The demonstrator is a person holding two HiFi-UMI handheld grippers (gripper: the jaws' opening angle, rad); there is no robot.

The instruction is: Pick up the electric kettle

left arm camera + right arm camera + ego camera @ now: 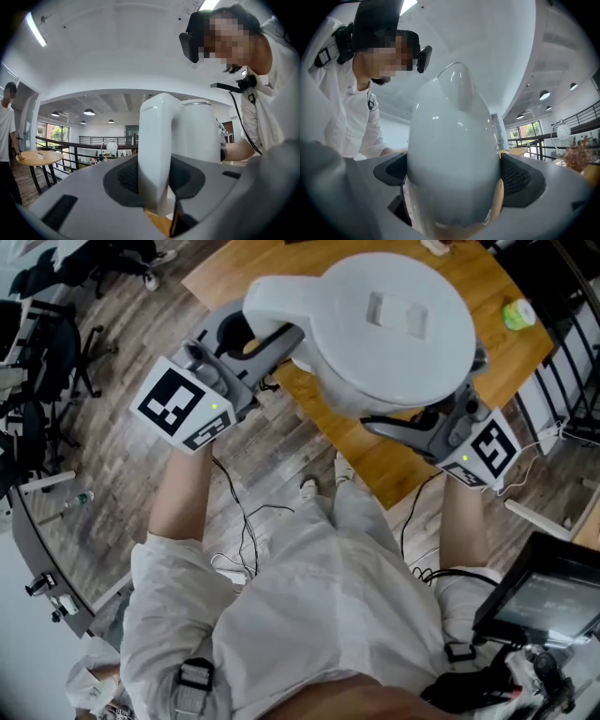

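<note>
A white plastic electric kettle (394, 324) hung in the air above the near edge of the orange-brown wooden table (502, 348), carried between both grippers. Seen from the head, its round lid faced upward and its broad curved handle (272, 301) reached out past the table's left edge, over the grey plank floor (112, 474).

The left gripper (267, 338) was level beyond that left edge. Its jaws were drawn in narrow and pinched the handle (157, 154) from both sides, and the dark ribbed pads (124, 176) pressed flat against the white plastic.

The right gripper (422, 423) came in level over the table's near edge, under the kettle's body. Its jaws stood much wider and clamped the smooth rounded body (452, 159) between them. One dark pad (522, 180) bore against the wall on the right, and the other touched it on the left.

A small green object (517, 313) lay on the table near its right edge. The person, in a pale shirt (309, 615), stood at the table's near side with both forearms stretched toward it. Black cables (246, 521) trailed on the floor just short of the table.
</note>
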